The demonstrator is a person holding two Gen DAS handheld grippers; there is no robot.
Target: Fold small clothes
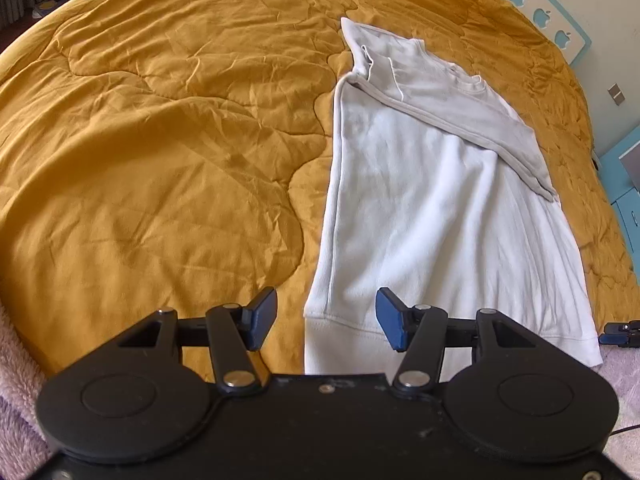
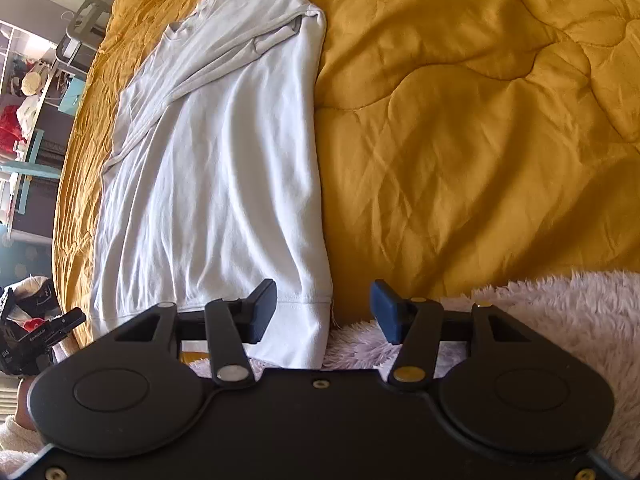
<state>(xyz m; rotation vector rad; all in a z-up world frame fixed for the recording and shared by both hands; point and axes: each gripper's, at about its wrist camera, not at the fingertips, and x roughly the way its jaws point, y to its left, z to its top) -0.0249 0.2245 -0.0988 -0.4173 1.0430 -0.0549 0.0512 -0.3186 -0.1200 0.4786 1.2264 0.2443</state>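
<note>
A white long-sleeved shirt [image 1: 420, 208] lies on the mustard quilt [image 1: 160, 140], folded into a long narrow strip with a grey-shaded sleeve [image 1: 480, 120] laid slantwise across its top. In the left wrist view my left gripper [image 1: 326, 316] hovers open over the near left corner of the hem, its pads clear of the cloth. The right wrist view shows the same shirt [image 2: 224, 160], with my right gripper [image 2: 323, 308] open over the near right hem corner and holding nothing. Each gripper also shows at the edge of the other's view: the right gripper [image 1: 620, 330], the left gripper [image 2: 40, 332].
A fluffy pale pink blanket [image 2: 540, 312] covers the near edge of the bed under both grippers. A white headboard with blue apple shapes [image 1: 540, 16] and a blue bedside cabinet [image 1: 624, 184] stand beyond the shirt. Shelves with clutter [image 2: 24, 120] line the room's side.
</note>
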